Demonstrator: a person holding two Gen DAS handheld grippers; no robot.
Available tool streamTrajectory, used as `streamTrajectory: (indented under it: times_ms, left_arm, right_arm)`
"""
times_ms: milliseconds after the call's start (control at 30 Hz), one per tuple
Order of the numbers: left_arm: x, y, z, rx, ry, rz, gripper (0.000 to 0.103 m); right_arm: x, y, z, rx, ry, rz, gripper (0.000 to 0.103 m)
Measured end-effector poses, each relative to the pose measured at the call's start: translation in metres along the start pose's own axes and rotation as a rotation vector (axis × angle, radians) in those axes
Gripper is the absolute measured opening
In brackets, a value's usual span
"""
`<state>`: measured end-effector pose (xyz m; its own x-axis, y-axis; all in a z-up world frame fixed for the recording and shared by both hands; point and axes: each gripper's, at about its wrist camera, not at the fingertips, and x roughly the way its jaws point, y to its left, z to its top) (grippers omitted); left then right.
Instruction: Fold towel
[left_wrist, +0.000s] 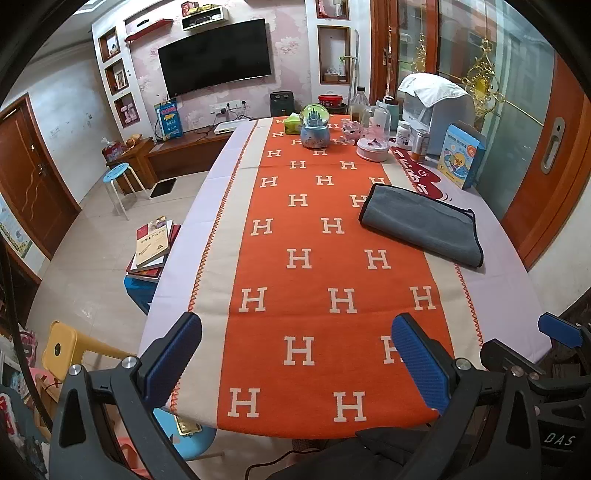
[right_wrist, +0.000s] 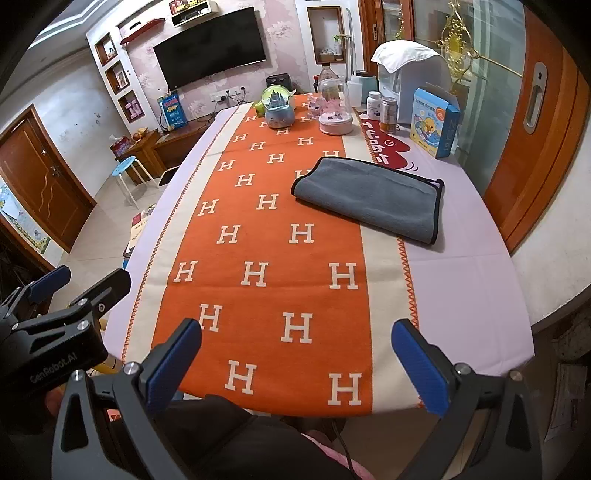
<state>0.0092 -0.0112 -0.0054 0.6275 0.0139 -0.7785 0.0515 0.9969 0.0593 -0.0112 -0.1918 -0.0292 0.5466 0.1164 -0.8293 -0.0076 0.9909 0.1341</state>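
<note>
Nothing hides the grey towel: it lies folded flat, ahead and right of both claws, long axis slanting near-right. Left claw and right claw gape wide, empty.

Both wrist views above near table edge, facing lengthwise, overlapping

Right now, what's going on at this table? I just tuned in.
A person holds two hand-held grippers at the near edge of the table, both open and empty. The left hand-held gripper and right hand-held gripper hang over the orange H-patterned table runner, touching nothing. The grey microfibre towel with dark trim lies already folded over, flat, further back on the right side, straddling the runner's edge and the lilac tablecloth. Neither gripper is near it.
</note>
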Motion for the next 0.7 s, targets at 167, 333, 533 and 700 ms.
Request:
streamTrajectory:
  times_ms: [167,333,533,700]
  left_arm:
    - [0.0007,0.0010,0.0018,0.001,0.005,-0.003,0.102]
    - [0.0018,0.0013,0.0025,-0.001,0.009,-0.002,0.102]
    - [0.0018,0.0038,0.0021,-0.005,0.014,0.000,0.102]
    - [0.0022,0.0060,0.0010,-0.007,0.017,0.000,0.102]
  right_arm:
    - [0.0016,-0.0046,-0.0013,0.003,0.005,-0.002,0.103]
    - [0.0019,-0.0051,-0.0011,0.000,0.006,-0.002,0.103]
    - [0.0043,-0.0006,-0.0015,0.000,0.014,-0.004,0.103]
    - [0.0051,0.0004,-0.0021,-0.001,0.017,-0.006,0.103]
